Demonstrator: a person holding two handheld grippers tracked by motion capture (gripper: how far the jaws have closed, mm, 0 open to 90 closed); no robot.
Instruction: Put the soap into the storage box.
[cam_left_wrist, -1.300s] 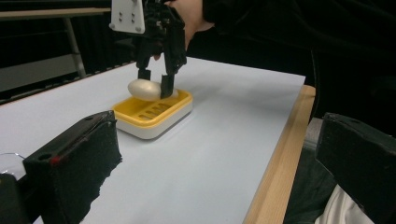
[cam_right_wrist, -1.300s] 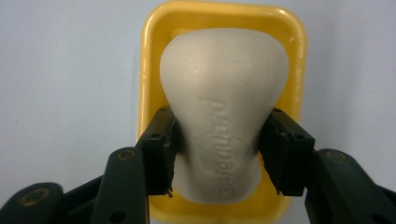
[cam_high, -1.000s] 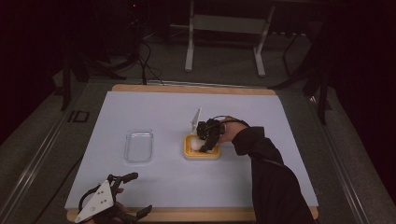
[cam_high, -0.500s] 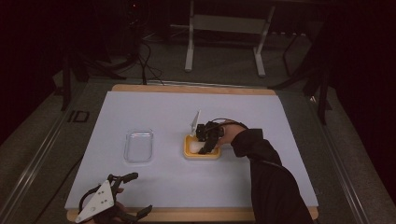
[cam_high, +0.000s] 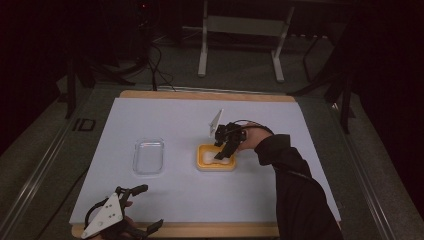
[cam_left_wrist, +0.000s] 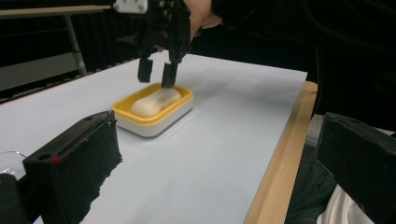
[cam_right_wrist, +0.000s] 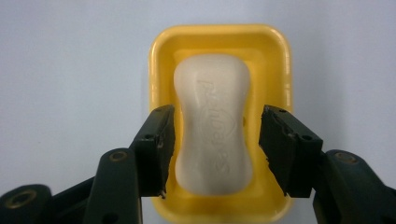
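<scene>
A white bar of soap (cam_right_wrist: 214, 123) lies in a yellow soap dish (cam_right_wrist: 159, 60) on the pale table; the dish (cam_high: 216, 164) sits right of the table's middle. My right gripper (cam_right_wrist: 215, 149) points straight down over the dish, open, one jaw on each side of the soap's waist, a small gap on either side. From the left gripper view the same soap (cam_left_wrist: 154, 101) and dish (cam_left_wrist: 154, 122) appear with the right gripper (cam_left_wrist: 156, 74) just above them. My left gripper (cam_high: 142, 207) rests open near the table's front left edge, nothing between its jaws.
A clear plastic lid or tray (cam_high: 148, 156) lies left of the dish. The table's wooden front edge (cam_left_wrist: 275, 158) runs beside the left gripper. A metal stand (cam_high: 240, 30) is on the floor beyond the table.
The right gripper has shifted slightly and come down over the dish, its jaws now either side of the soap. The left gripper has not moved.
</scene>
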